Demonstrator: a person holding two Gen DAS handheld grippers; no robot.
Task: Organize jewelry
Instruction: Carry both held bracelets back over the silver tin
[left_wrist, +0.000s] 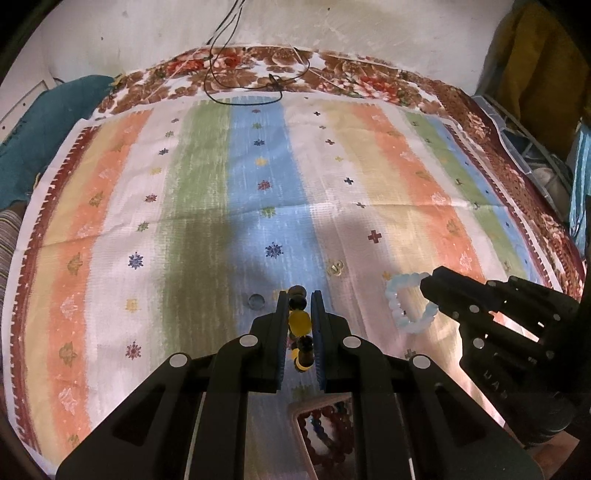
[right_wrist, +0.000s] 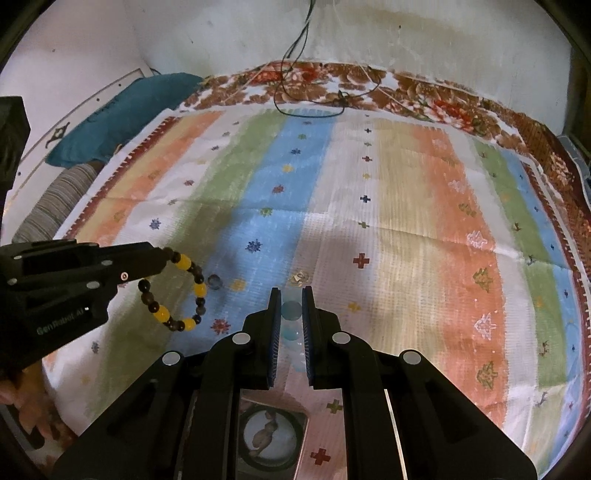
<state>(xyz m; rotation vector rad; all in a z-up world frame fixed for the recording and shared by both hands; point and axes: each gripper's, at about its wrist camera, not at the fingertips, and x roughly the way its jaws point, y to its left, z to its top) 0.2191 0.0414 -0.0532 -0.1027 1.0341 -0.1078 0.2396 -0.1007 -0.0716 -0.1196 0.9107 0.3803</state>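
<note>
While left tongs pinch it, bracelet hangs downward.

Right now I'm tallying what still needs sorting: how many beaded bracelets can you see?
3. A brown-and-yellow bracelet hangs from the left gripper; a pale blue bracelet is held by the right gripper; red beads lie in a box below, partly hidden, so more may be there.

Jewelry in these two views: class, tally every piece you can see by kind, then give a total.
Bead bracelets held in tongs: 2, brown-and-yellow, pale blue
Red bead bracelets in box: 1
Small loose pieces on cloth: 2, bluish, clear
Total: 5
</note>
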